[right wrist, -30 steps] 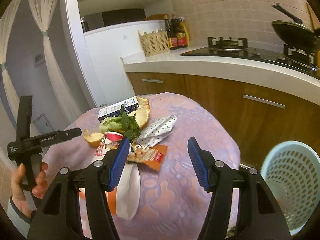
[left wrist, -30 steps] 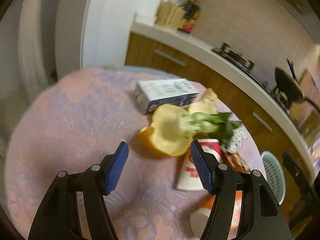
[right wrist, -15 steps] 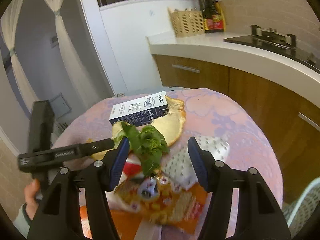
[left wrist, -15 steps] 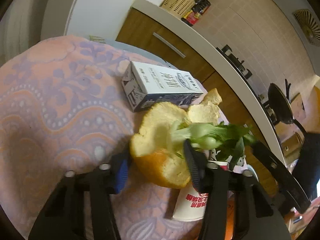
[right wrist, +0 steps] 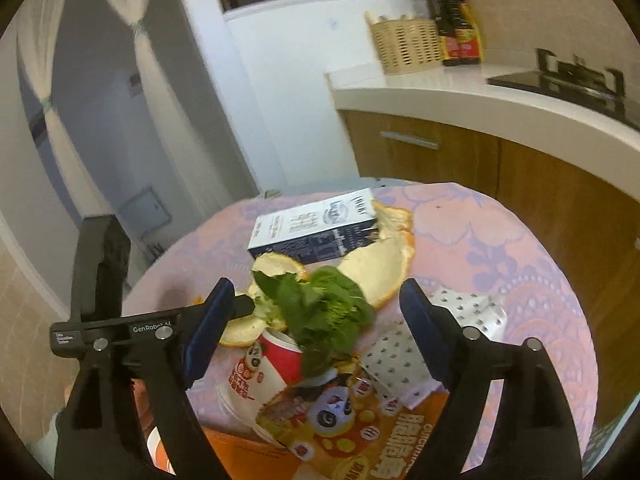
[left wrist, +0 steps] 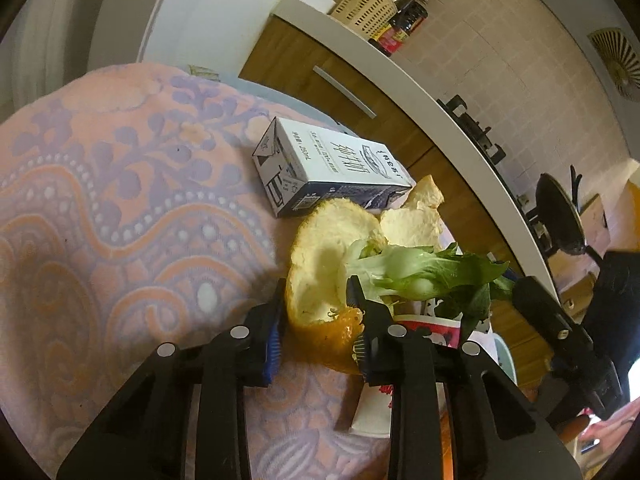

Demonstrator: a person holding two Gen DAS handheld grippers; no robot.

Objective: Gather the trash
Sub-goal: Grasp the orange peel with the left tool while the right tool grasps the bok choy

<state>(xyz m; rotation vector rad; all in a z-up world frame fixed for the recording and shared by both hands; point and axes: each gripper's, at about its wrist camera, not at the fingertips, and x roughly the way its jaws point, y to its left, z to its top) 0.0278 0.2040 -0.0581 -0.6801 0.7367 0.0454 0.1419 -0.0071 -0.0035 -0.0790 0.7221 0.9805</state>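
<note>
A pile of trash lies on the round table's floral cloth [left wrist: 100, 220]. My left gripper [left wrist: 316, 320] is closing on a cupped orange peel [left wrist: 320, 264]; one pad is outside its wall, the other inside, and both touch it. A leafy green stalk [left wrist: 420, 272] lies across the peel and over a red paper cup [right wrist: 260, 364]. My right gripper [right wrist: 316, 286] is opening wide and hovers with the greens [right wrist: 324, 308] between its pads, untouched. A milk carton [right wrist: 316, 228] and a second peel [right wrist: 380, 264] lie behind.
An orange snack bag [right wrist: 360, 432] and a white dotted wrapper [right wrist: 420, 356] lie at the table's near right. A kitchen counter [right wrist: 460, 100] with a wicker basket [right wrist: 404, 46], bottles and a stove runs behind. A pale blue bin's rim [left wrist: 505, 360] shows beyond the table.
My left gripper dropped forward onto the orange peel and its jaws narrowed around it. My right gripper swung left from the table's edge to over the greens and spread wider.
</note>
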